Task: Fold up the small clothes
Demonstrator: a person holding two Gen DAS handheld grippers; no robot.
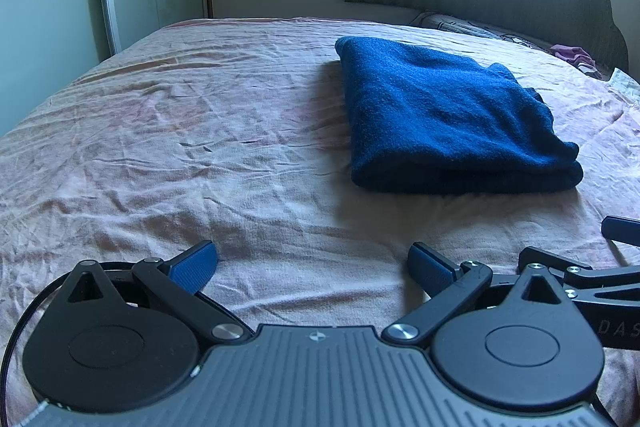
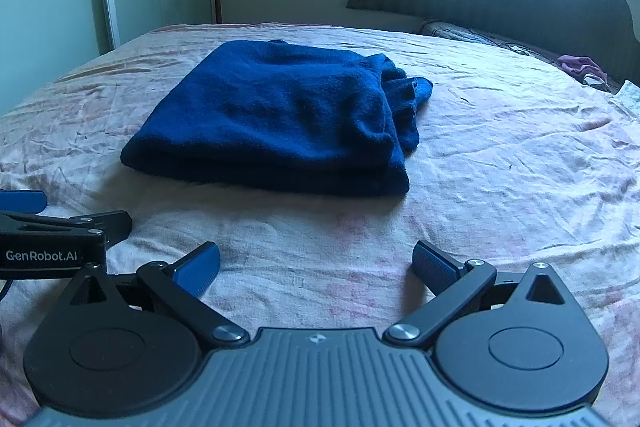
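Folded blue sweater (image 1: pixel 452 115) lying on wrinkled pink bedsheet (image 1: pixel 180 131). Left gripper (image 1: pixel 312 263) and right gripper (image 2: pixel 316 265) both spread wide, empty, just short of sweater.

My right gripper (image 2: pixel 316 269) hangs with its jaws spread wide over the wrinkled pink sheet (image 2: pixel 500 155). Ahead lies the folded blue sweater (image 2: pixel 276 115), apart from my fingertips. My left gripper (image 2: pixel 52 227) pokes in beside me.
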